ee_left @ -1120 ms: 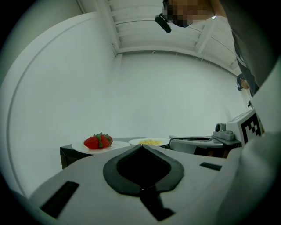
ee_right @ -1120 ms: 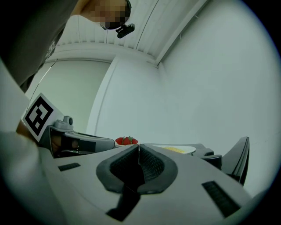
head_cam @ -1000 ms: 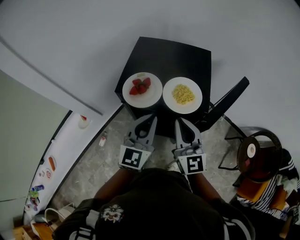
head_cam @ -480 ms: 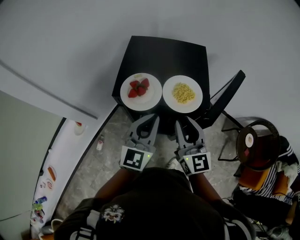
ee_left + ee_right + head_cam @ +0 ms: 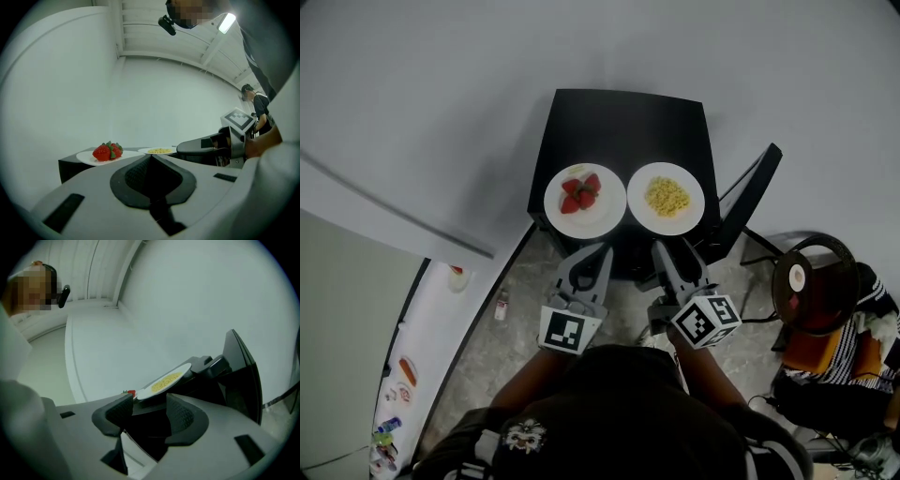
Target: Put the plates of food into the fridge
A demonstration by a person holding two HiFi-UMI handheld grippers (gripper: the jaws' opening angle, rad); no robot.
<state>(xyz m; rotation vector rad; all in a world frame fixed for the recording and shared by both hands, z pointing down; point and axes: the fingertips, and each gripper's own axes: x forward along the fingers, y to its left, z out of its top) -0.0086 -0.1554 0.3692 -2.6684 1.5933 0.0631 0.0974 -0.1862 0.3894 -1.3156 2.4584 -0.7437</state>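
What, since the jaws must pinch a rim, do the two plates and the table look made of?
Strawberry plate and yellow-food plate: plain white, smooth, thin rims; ceramic or melamine, the look leaves it open. Table: matte black, flat top, sharp corners; probably painted or laminated board, perhaps metal.

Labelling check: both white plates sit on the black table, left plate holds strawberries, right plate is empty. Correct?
No. The right plate isn't empty: it holds yellow food, clear in the head view. Otherwise right: both plates sit on the black table, and the left plate holds strawberries.
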